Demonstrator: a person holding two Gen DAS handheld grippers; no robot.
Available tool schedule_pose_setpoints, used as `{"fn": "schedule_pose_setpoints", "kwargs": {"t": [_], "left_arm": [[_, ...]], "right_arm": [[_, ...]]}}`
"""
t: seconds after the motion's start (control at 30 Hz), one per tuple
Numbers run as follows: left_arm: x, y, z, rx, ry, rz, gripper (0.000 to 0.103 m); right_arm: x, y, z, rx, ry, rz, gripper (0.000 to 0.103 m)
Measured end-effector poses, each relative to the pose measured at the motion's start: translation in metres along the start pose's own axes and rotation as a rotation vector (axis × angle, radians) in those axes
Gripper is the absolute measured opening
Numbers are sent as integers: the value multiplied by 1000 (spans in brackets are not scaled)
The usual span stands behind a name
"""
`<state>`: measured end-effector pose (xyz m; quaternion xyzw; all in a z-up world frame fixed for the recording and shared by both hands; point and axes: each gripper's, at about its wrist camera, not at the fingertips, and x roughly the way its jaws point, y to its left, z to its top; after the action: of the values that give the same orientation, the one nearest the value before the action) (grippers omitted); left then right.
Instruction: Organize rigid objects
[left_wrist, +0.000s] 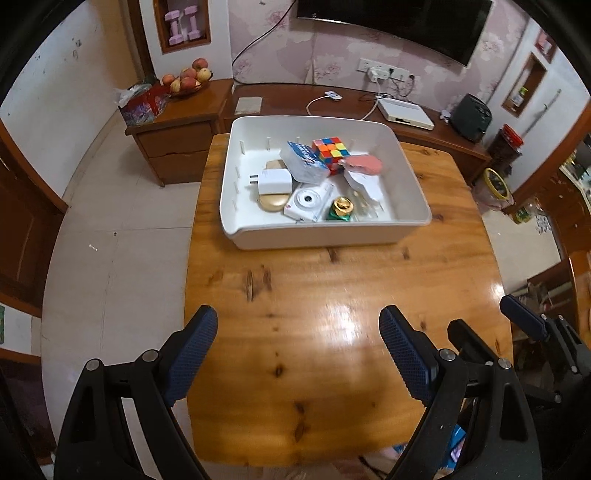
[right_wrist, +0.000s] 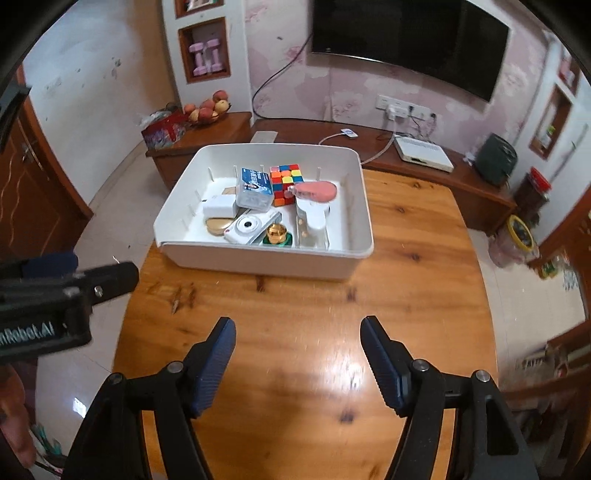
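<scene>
Wooden surface (left_wrist: 332, 314) carries a white bin (left_wrist: 325, 236) at its far end, holding a colour cube (left_wrist: 330, 149), a white camera (left_wrist: 308, 201), a charger (left_wrist: 273, 181) and a gold-capped item (left_wrist: 341, 206); several pieces overlap, and the clear item beside the camera cannot be made out. Left tool (left_wrist: 299, 354) stands wide apart over bare wood, gripping nothing. Right tool (right_wrist: 299, 365) is likewise apart and empty, well short of the bin.

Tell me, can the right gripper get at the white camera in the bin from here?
Probably yes: the right gripper is open and empty, the white camera lies uncovered near the bin's front wall, with only bare table between.
</scene>
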<state>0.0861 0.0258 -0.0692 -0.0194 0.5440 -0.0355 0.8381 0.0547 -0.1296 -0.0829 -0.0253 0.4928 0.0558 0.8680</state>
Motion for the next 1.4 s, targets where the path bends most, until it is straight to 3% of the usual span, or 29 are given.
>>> {"fn": "schedule_pose_setpoints", "kwargs": {"t": [0.27, 0.5, 0.87, 1.4], "left_arm": [[-32, -7, -32, 9, 3, -51, 91], [-71, -32, -49, 66, -127, 21, 91], [-110, -67, -61, 13, -239, 65, 91], [-115, -97, -69, -55, -238, 108, 91]], "right_arm": [[-68, 8, -34, 15, -80, -62, 79], [-108, -8, -51, 73, -140, -68, 81], [-144, -50, -57, 55, -201, -49, 84], [-165, -88, -57, -3, -293, 13, 84]]}}
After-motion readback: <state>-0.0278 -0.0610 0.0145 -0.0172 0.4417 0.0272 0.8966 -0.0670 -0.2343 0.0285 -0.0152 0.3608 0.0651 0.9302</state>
